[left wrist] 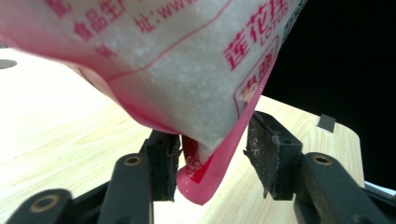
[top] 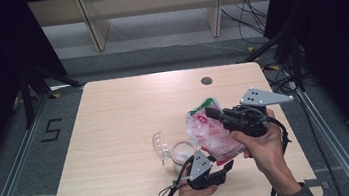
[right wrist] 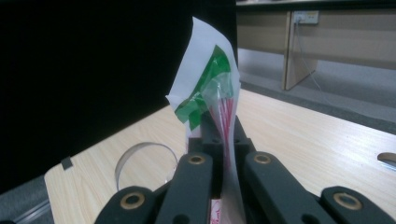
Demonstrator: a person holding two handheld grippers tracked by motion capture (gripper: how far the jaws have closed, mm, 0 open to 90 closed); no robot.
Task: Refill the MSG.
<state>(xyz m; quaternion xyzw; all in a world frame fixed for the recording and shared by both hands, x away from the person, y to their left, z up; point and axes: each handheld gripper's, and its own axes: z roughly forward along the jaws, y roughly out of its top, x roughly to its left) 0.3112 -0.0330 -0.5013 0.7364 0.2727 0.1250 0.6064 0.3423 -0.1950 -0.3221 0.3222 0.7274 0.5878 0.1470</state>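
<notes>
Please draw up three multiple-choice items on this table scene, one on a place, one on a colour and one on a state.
1. Where does the clear glass jar lie?
A. on the table, left of the bag
B. on the floor
C. inside the bag

2. What colour is the print on the bag of white grains?
A. blue and yellow
B. pink-red, with green at the top
C. black only

3. How does the right tool stand?
A. wide open beside the bag
B. shut on the bag's top edge
C. resting on the jar

Answers: 1 A, the high view shows it on its side on the table left of the bag. 2 B, pink-red letters show in the left gripper view and green in the right one. 3 B, its jaws pinch the bag's film, while the left tool stands open around the bottom corner.
</notes>
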